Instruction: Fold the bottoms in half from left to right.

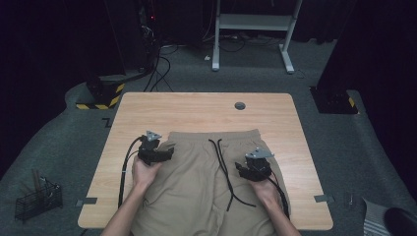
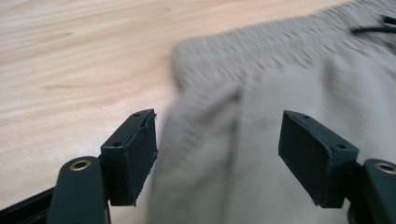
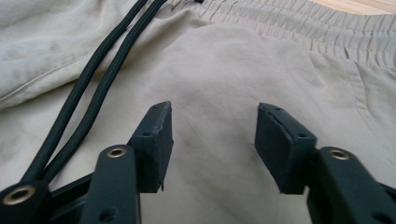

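Pale wooden tabletop (image 1: 196, 105) in a dim room, bearing beige drawstring shorts (image 1: 196, 187) laid flat, waistband toward the far edge. Left gripper (image 2: 217, 154), jaws parted, straddles the shorts' side edge near the waistband without pinching it. Black drawstring cords (image 1: 223, 167) trail down the middle. Right gripper (image 3: 212, 144), jaws apart, hovers over plain cloth. Risk: closing here may catch one layer or snag a cord. Leg hems are cut off below; the left gripper view is blurred.

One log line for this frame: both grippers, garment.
left gripper: open, at shorts waistband corner | right gripper: open, over fabric beside drawstring | table: shorts flat
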`<state>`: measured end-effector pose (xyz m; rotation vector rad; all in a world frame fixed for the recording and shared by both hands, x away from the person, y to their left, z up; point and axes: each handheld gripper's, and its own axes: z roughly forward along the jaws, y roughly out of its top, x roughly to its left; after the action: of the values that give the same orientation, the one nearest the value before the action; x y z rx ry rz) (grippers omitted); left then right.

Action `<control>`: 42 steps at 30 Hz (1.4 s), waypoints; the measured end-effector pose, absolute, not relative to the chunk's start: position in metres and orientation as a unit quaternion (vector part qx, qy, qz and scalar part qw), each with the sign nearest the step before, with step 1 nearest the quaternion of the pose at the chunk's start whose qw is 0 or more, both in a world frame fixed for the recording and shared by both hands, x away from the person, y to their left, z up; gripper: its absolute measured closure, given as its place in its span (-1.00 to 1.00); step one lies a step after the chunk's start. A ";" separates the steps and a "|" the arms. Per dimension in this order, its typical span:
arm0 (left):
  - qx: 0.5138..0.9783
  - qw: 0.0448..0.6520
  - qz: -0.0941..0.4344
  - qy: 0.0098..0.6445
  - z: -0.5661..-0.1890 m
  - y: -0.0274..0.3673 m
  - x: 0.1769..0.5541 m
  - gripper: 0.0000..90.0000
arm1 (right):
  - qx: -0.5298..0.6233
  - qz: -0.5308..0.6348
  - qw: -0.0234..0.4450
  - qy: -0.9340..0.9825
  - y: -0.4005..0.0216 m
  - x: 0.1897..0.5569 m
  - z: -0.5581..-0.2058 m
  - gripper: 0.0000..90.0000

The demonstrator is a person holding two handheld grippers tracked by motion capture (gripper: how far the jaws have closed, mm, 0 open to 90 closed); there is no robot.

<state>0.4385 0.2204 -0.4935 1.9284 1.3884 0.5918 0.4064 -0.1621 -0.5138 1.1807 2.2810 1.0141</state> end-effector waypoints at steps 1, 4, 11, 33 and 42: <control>0.738 0.342 0.231 0.534 -0.493 0.222 0.442 -0.32 | 0.419 0.366 0.186 0.810 -0.163 0.407 -0.515 0.13; 0.734 0.347 0.220 0.541 -0.495 0.224 0.453 -0.29 | 0.417 0.373 0.182 0.809 -0.163 0.408 -0.515 0.20; 0.739 0.338 0.195 0.550 -0.509 0.218 0.472 -0.23 | 0.416 0.386 0.186 0.802 -0.155 0.422 -0.510 0.26; 0.779 0.330 0.190 0.498 -0.517 0.213 0.452 0.59 | 0.383 0.360 0.186 0.830 -0.118 0.431 -0.523 0.42; 0.784 0.335 0.185 0.488 -0.515 0.213 0.439 0.76 | 0.383 0.360 0.181 0.831 -0.123 0.419 -0.519 0.28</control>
<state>0.4391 0.2130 -0.5152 2.0464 1.2727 0.4816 0.4194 -0.1229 -0.5195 1.0824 2.3469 1.0153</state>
